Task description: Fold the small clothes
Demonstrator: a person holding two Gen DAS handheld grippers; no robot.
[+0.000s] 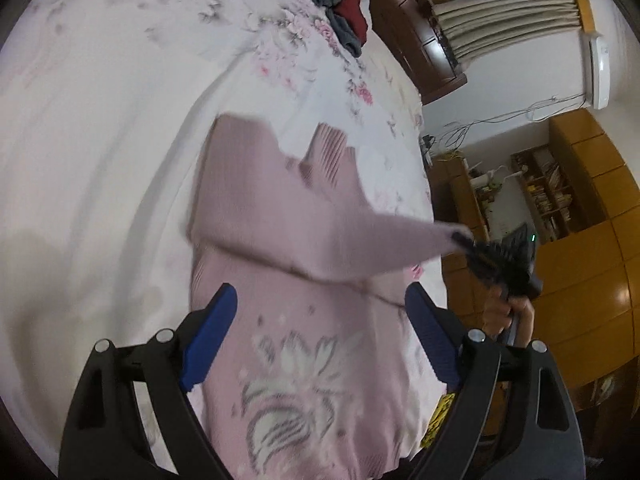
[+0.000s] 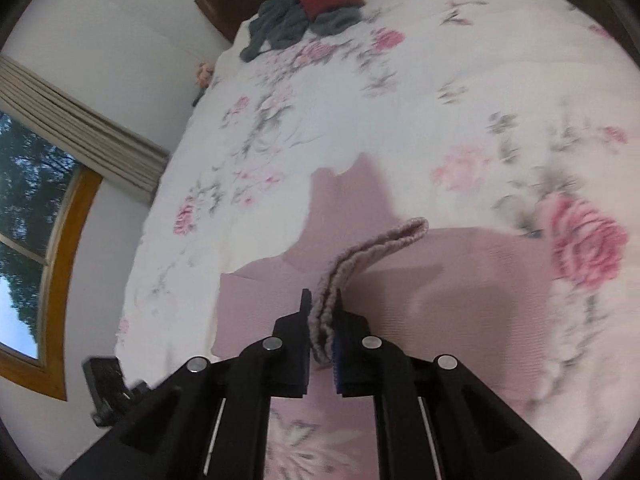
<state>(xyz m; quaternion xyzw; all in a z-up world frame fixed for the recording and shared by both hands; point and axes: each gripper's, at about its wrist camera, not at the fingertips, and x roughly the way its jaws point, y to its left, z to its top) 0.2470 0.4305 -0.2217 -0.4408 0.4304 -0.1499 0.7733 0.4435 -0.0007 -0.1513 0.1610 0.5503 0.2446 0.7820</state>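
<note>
A small pink knitted sweater (image 1: 304,352) with a white flower pattern lies on the floral bedspread (image 1: 100,128). One sleeve (image 1: 248,184) is folded across the chest. My left gripper (image 1: 320,320) hovers open above the sweater's body, blue pads wide apart, holding nothing. The other sleeve (image 1: 392,240) is stretched out to the right, with my right gripper (image 1: 464,238) shut on its cuff. In the right wrist view the right gripper (image 2: 323,312) pinches the ribbed cuff (image 2: 372,252) above the sweater (image 2: 460,280).
A grey and red pile of clothes (image 2: 308,12) lies at the far end of the bed, near a dark wooden headboard (image 1: 416,28). The bed's right edge drops toward wooden cabinets and shelves (image 1: 560,200). A window with a curtain (image 2: 60,112) is at left.
</note>
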